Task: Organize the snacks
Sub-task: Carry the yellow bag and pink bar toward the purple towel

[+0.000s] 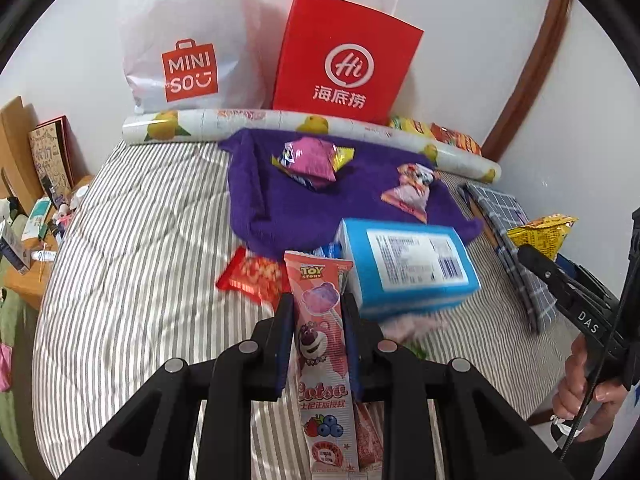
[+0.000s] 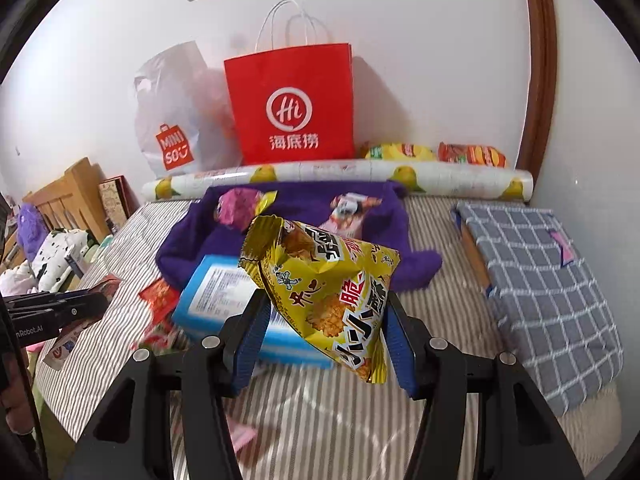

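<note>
My left gripper is shut on a long pink lollipop packet with a bear printed on it, held above the striped bed. In the right wrist view my right gripper is shut on a puffy yellow snack bag, lifted off the bed; that bag also shows at the right edge of the left wrist view. Ahead lie a blue box, a red packet, and a purple cloth carrying a pink packet and a pink-white packet.
A red paper bag and a white plastic bag stand against the wall behind a rolled sheet with lemon print. A checked cloth lies at right. Two more snack bags rest by the wall.
</note>
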A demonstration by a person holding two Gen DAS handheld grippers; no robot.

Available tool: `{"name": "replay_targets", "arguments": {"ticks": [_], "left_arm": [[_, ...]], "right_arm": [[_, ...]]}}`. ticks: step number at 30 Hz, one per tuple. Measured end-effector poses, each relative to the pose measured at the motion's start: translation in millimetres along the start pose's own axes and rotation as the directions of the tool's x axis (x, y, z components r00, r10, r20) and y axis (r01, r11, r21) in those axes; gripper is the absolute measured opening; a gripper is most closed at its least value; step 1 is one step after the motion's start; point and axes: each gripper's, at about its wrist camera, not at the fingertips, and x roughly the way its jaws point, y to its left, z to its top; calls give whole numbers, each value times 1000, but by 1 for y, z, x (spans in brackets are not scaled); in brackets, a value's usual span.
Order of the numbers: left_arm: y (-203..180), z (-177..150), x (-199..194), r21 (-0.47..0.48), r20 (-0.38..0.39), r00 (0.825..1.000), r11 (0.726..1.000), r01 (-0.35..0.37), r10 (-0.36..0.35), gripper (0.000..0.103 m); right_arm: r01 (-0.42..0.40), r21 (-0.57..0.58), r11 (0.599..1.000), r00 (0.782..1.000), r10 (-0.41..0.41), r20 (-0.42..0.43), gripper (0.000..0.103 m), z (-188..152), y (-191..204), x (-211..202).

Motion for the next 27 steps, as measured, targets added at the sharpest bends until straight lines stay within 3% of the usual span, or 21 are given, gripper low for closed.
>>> {"name": "replay_targets", "arguments": {"ticks": [12,27], "left_arm": [[9,56,38,-42,43,999,999,-21,23,22],[23,100,96,-96,24,998,994,-53,55,22]], "right_arm": [[-2,-3,1000,1000,2,7,56,49,-19,55],[-18,6,1000,998,18,-60,56,66,-41,125]]}}
